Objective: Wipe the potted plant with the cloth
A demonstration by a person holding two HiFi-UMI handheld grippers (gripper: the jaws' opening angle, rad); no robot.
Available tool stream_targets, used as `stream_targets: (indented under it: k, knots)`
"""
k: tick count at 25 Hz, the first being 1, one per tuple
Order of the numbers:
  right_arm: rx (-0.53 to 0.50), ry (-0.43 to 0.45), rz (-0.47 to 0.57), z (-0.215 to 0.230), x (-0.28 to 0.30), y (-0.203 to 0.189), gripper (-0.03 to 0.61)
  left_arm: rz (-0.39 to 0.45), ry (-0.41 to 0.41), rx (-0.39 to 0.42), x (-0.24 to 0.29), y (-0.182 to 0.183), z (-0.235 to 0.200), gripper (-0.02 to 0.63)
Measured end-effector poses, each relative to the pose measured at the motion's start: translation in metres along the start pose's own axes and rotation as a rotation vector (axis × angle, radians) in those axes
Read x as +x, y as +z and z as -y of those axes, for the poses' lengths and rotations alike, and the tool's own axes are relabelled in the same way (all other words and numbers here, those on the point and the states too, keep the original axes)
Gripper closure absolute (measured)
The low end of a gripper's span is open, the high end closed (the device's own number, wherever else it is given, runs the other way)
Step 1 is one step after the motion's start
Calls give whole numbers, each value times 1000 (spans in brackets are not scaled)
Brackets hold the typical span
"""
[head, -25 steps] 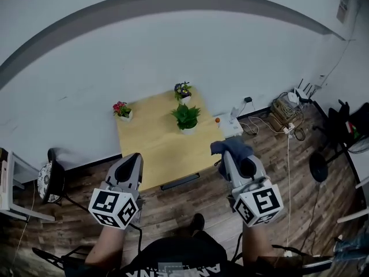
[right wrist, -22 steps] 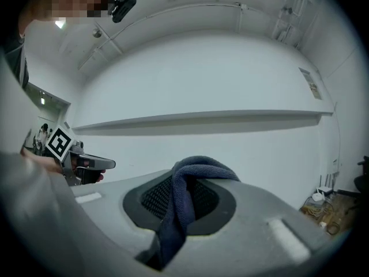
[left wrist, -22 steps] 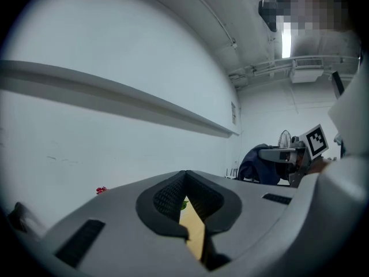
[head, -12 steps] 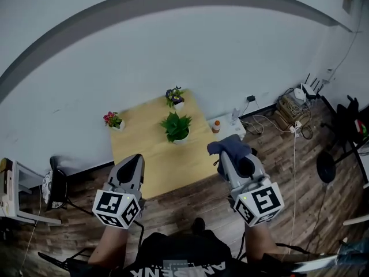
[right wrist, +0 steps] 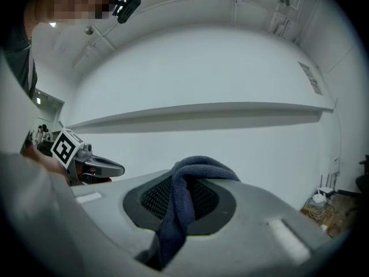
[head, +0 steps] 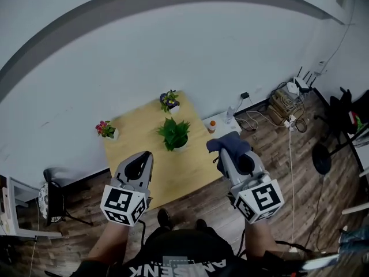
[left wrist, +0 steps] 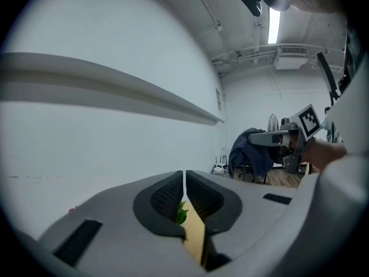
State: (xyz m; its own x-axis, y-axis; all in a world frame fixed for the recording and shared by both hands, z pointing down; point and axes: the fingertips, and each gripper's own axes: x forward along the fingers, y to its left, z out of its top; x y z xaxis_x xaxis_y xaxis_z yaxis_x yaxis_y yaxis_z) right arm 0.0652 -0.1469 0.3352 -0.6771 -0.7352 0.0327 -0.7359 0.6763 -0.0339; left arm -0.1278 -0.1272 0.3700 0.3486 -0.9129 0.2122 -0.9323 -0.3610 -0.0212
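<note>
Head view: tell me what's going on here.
A person stands before a wooden table with a hand-held gripper in each hand. The right hand-held gripper is shut on a dark blue cloth; the left hand-held gripper is shut and empty. On the table stand a big green plant and two smaller flowering plants. Neither touches a plant; wiping has not begun.

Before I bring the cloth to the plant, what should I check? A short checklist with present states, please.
1. Dark blue cloth clamped in the right gripper: ok.
2. Left gripper shut and empty: ok.
3. Green leafy potted plant upright on the light wooden table: ok.
4. Cloth in contact with the plant: not ok, they are apart.
5. Purple-flowered pot and pink-flowered pot stand apart from the green plant: ok.
6. Cloth damp: cannot tell.
</note>
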Motion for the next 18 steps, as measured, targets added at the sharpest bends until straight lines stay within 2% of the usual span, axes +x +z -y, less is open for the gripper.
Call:
stream_targets:
  k: [8,12,17,18]
  knots:
    - [19,-107,-10,-7,40,2,533,-24,-118,45,31,-11,-41,606]
    - [13,-148,-39,-11,54,-2,534,-53,-190,71,46,-22,-50,546]
    - [19,-189,-57,-9,55,-10,534,-115,-259,177,66,-48,-44,545]
    - [22,-191,-60,-7,54,-11,533,-139,-263,204,70,-56,-41,526]
